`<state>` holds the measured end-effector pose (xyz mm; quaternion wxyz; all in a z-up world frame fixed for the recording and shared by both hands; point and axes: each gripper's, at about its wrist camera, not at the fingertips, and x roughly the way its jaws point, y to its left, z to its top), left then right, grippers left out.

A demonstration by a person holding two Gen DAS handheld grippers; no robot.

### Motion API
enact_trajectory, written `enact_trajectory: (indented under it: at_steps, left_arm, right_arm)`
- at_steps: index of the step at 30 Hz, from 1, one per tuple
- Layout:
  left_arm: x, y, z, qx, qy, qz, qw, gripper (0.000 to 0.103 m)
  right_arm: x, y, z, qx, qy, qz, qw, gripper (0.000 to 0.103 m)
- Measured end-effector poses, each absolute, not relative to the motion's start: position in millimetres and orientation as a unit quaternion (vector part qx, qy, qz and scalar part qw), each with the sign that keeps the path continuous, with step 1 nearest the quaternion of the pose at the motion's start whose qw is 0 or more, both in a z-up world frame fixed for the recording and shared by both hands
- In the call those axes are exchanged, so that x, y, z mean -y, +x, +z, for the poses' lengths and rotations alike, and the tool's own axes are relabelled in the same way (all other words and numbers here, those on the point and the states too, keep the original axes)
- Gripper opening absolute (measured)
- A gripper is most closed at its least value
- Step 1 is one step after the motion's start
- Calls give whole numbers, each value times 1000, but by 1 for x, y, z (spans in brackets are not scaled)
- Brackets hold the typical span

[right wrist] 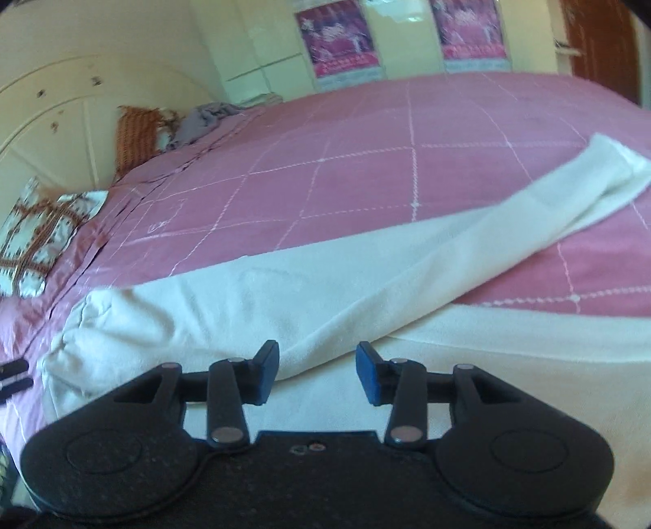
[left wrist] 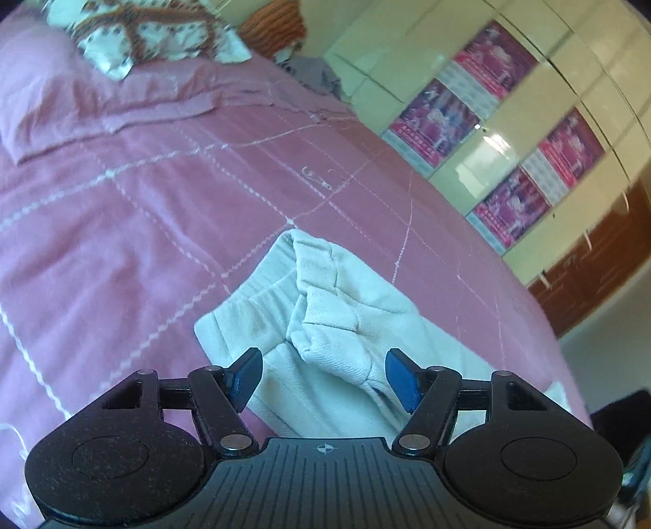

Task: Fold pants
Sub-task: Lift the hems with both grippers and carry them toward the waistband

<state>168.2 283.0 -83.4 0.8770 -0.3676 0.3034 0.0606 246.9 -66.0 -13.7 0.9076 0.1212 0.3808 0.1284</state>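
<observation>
Pale cream pants (left wrist: 325, 309) lie on a pink quilted bedspread (left wrist: 142, 224). In the left wrist view the bunched waistband end sits right in front of my left gripper (left wrist: 323, 378), which is open, its blue pads (left wrist: 400, 380) apart and clear of the cloth. In the right wrist view the pants (right wrist: 285, 285) stretch across the bedspread (right wrist: 366, 162), with one leg (right wrist: 602, 167) running off to the far right. My right gripper (right wrist: 317, 374) hovers over the cloth, open, with nothing pinched between its pads.
A patterned pillow (left wrist: 142, 32), an orange cushion (left wrist: 272, 32) and a grey garment (left wrist: 313, 73) lie at the head of the bed. Cream wardrobe doors with pink posters (left wrist: 488, 122) stand beyond the far bed edge. A cream headboard (right wrist: 49, 114) rises at the left.
</observation>
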Motion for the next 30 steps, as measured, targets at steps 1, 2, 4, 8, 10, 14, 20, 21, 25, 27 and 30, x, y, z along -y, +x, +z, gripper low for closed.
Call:
enact_trajectory:
  at_steps: [1, 2, 4, 8, 10, 14, 20, 21, 25, 27, 30]
  left_arm:
    - [-283, 172, -87, -306, -392, 60, 865, 66]
    - [-282, 174, -90, -310, -411, 62, 855, 65]
    - [-278, 182, -96, -320, -430, 60, 842, 63]
    - [-276, 196, -109, -343, -462, 65, 816, 48]
    - [-276, 204, -114, -345, -469, 66, 810, 44]
    - [-275, 221, -121, -352, -464, 64, 810, 29]
    - [-270, 236, -114, -356, -427, 60, 829, 19]
    - [-271, 236, -110, -355, -422, 58, 832, 19]
    - [-274, 241, -98, -354, -411, 45, 839, 18]
    - [-280, 244, -87, -346, -403, 34, 847, 17]
    - [-295, 248, -68, -337, -390, 16, 857, 17]
  right_arm:
    - [68, 255, -17, -395, 150, 111, 900, 43]
    - [71, 261, -20, -405, 175, 98, 892, 44]
    - [73, 271, -28, -423, 216, 75, 877, 44]
    - [65, 288, -39, -453, 250, 54, 854, 47]
    - [64, 295, -46, -464, 260, 43, 846, 48]
    - [64, 305, -54, -473, 259, 33, 842, 45]
    - [73, 304, -49, -464, 242, 33, 851, 10]
    - [77, 301, -49, -462, 250, 38, 850, 9]
    - [84, 284, -39, -435, 255, 51, 862, 8]
    - [85, 273, -28, -416, 253, 58, 871, 8]
    - [89, 251, -12, -393, 260, 73, 879, 8]
